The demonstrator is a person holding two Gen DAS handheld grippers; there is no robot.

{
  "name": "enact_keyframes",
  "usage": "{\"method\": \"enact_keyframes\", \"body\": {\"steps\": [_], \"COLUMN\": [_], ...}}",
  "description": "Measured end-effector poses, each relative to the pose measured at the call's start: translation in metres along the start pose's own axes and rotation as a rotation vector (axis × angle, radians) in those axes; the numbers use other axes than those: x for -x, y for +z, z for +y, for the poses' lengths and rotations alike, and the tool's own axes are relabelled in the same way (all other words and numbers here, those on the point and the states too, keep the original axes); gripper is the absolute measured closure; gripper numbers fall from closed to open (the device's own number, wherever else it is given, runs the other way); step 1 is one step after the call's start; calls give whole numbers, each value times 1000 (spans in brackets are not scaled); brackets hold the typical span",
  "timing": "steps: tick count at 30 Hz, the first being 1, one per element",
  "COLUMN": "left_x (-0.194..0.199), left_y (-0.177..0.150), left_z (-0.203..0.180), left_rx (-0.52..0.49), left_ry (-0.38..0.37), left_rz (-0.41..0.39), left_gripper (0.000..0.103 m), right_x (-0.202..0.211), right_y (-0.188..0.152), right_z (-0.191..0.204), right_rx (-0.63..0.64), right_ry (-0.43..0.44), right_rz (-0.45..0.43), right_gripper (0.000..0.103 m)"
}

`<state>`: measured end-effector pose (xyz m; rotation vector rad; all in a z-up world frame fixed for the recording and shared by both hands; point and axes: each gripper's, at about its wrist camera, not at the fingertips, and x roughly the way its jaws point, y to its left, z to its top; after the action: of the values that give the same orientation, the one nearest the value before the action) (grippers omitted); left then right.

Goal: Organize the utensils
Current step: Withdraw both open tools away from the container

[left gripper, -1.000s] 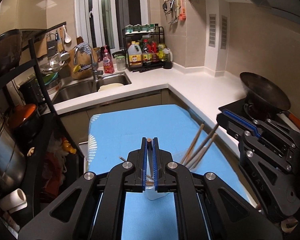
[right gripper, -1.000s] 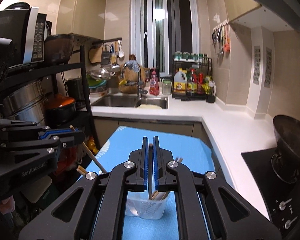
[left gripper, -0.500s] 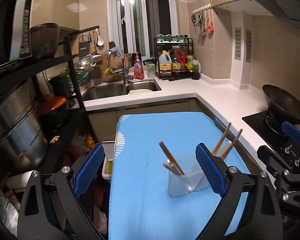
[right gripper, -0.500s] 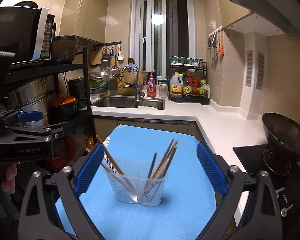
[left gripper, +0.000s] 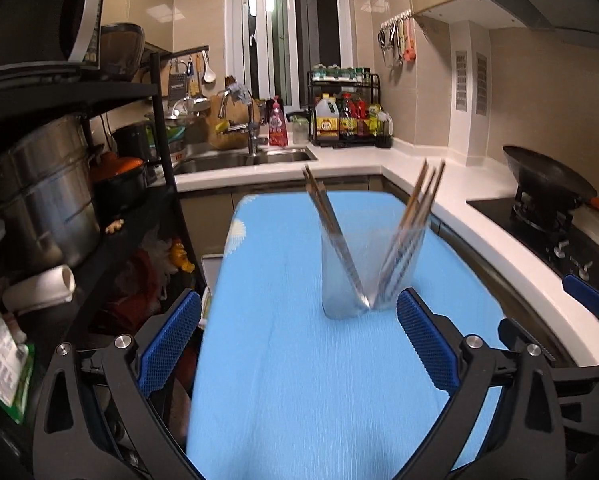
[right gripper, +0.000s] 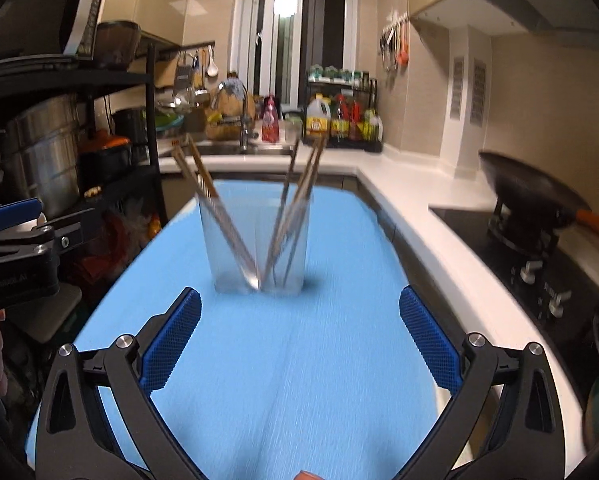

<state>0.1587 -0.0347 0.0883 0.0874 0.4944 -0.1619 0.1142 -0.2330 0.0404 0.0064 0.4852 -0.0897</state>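
A clear plastic holder [left gripper: 369, 276] stands on the blue table cloth [left gripper: 299, 380] with several wooden chopsticks [left gripper: 415, 208] leaning in it, some left, some right. It also shows in the right wrist view [right gripper: 255, 248]. My left gripper [left gripper: 297, 344] is open and empty, just short of the holder. My right gripper [right gripper: 299, 340] is open and empty, a little before the holder. The left gripper's body shows at the left edge of the right wrist view [right gripper: 23, 256].
A black shelf rack [left gripper: 79, 184] with steel pots stands left of the table. A white counter [left gripper: 479, 232] runs along the right, with a wok [left gripper: 547, 184] on the hob. The sink [left gripper: 243, 156] and a bottle rack [left gripper: 347, 120] are at the back.
Both grippers were shut on chopsticks over the holder; they opened, the chopsticks dropped in, and both grippers have drawn back and lower from the holder.
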Motion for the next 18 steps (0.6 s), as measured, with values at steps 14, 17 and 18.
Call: {"method": "enact_keyframes", "body": {"steps": [14,17,18], "left_x": [-10,-8,-8], "left_y": [-64,-64,-64], "left_z": [-5,-6,-6], "left_rx": [-5,-8,-6], "left_ry": [31,34,35], "left_rz": [53,46,46], "left_gripper": [8,8,8], "right_x": [-2,-2,-1], "right_y": [-47,-45,-45], "right_z": [8,7,7], "right_rx": [1,0,-1], "right_ry": [1,1,-1], "right_rz": [25,20,20], "right_gripper": [5,5,5]}}
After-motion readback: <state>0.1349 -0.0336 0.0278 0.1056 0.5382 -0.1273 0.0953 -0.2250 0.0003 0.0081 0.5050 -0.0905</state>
